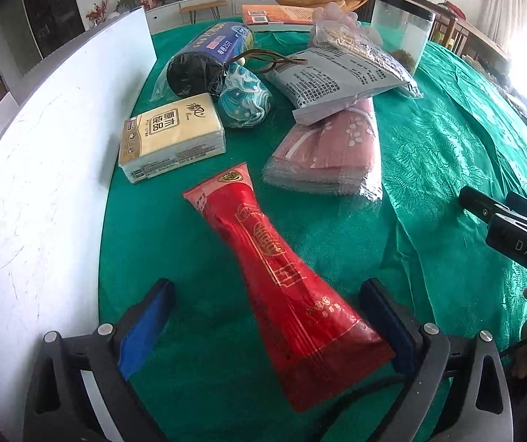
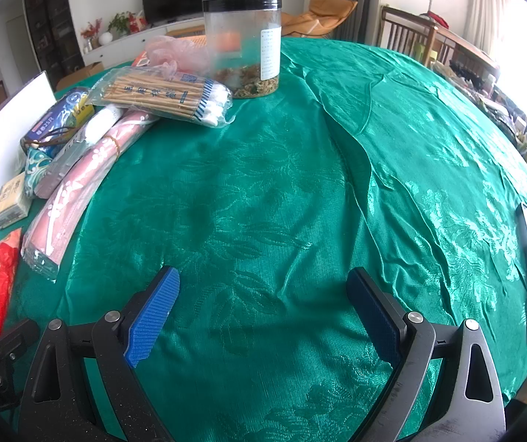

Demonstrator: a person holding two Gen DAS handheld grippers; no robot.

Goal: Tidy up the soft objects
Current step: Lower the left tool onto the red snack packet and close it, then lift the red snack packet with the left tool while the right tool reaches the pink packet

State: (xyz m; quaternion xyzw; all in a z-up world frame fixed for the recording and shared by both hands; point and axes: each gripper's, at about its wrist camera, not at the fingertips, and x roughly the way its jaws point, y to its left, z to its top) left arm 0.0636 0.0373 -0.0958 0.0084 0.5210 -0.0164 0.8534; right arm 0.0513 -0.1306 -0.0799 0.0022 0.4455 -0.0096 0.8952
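Jaws wide astride red packet

Left gripper open, red packet between jaws, green tablecloth

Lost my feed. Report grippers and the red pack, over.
Left gripper open, red pack lying between its fingers, pads not pressing. Right gripper open, empty, over bare green cloth. Nothing blocking.
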